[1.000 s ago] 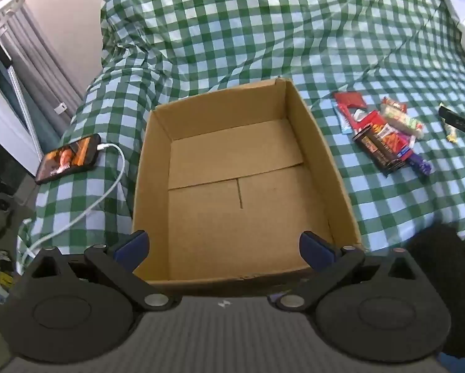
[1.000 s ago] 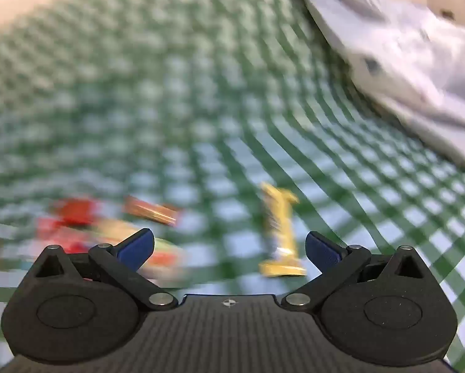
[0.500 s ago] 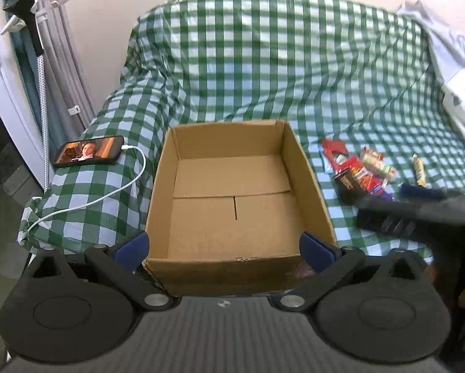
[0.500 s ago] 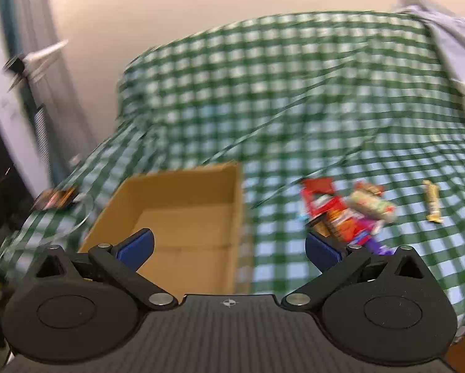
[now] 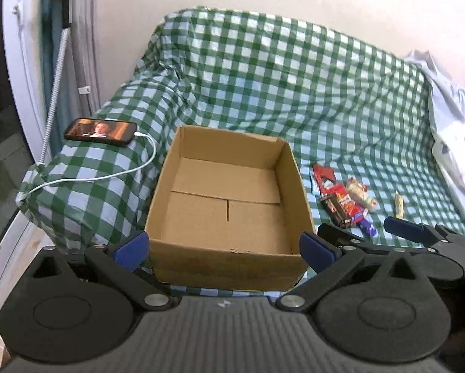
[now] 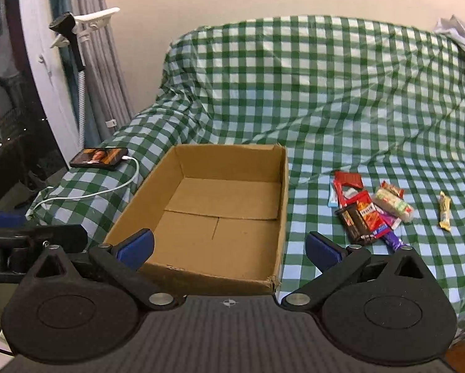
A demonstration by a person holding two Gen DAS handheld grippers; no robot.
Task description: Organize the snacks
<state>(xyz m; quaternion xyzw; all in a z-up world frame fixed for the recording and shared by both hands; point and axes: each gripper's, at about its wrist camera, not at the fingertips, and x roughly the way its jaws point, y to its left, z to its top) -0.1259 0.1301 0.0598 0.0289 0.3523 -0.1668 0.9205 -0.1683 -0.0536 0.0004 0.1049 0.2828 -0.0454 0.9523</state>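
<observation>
While snack packets (image 6: 369,211) are lying beside the cardboard box (image 5: 229,205), I am holding both grippers level before it. Left gripper (image 5: 224,248) and right gripper (image 6: 229,248) are gaping wide, gripping nothing. Wrapper lettering is too small to read.

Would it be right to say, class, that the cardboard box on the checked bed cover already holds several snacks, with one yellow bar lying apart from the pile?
Not quite. The cardboard box is empty; the right wrist view shows its bare floor. The snacks lie in a pile on the checked bed cover beside the box. The yellow bar does lie apart from the pile.
</observation>
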